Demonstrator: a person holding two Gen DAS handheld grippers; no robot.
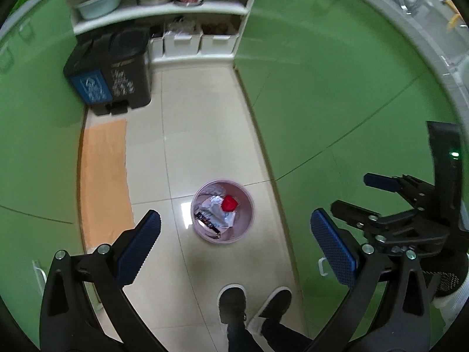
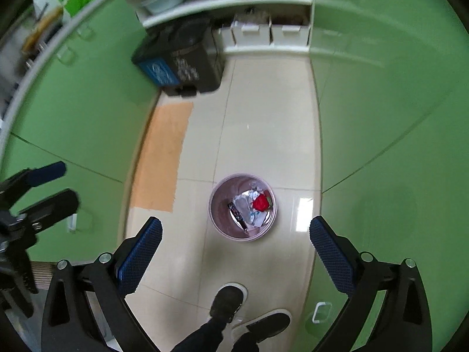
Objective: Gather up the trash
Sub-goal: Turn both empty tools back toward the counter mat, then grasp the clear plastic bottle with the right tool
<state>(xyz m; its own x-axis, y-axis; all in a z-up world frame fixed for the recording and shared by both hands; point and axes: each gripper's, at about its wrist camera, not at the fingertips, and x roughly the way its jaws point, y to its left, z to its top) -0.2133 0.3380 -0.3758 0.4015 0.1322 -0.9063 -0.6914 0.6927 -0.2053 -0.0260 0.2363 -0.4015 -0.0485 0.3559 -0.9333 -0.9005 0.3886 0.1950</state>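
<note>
A: Two grippers are hanging above the kitchen floor point(image 1: 205, 135), and both are standing with their fingers spread wide, pinching nothing. The left gripper point(image 1: 236, 236) is looking down between its blue fingers point(image 1: 140, 246); the right gripper point(image 2: 236, 236) is doing the same, just beside it.

B: What is lying nearest?

A: Nearest are the person's dark shoes point(image 2: 228, 302), at the bottom edge. Just beyond them the pink bin point(image 1: 244, 228) is standing upright on the tiles, between the green cabinets point(image 1: 322, 117) on either side.

B: And the trash?

A: It is sitting inside the bin already: crumpled silvery wrappers point(image 2: 244, 202), a red piece point(image 2: 261, 203) on top, and a dark flat packet point(image 2: 237, 212) leaning against the wall.

B: How will it be handling?

A: My guess is that it is all light and soft, crushing easily, and the foil may be slipping under the fingers. If the bin itself is being taken, the rim point(image 2: 214, 214) looks like the place to pinch; thin plastic is likely flexing, so a grip close to the wall should be steadying it.

B: Farther off?

A: An orange mat point(image 1: 102, 176) is lying along the left cabinets. Beyond it a black double bin point(image 1: 117, 70) with pedals is standing by the shelves point(image 1: 164, 11), well apart from the pink one, probably where the load is heading.
</note>
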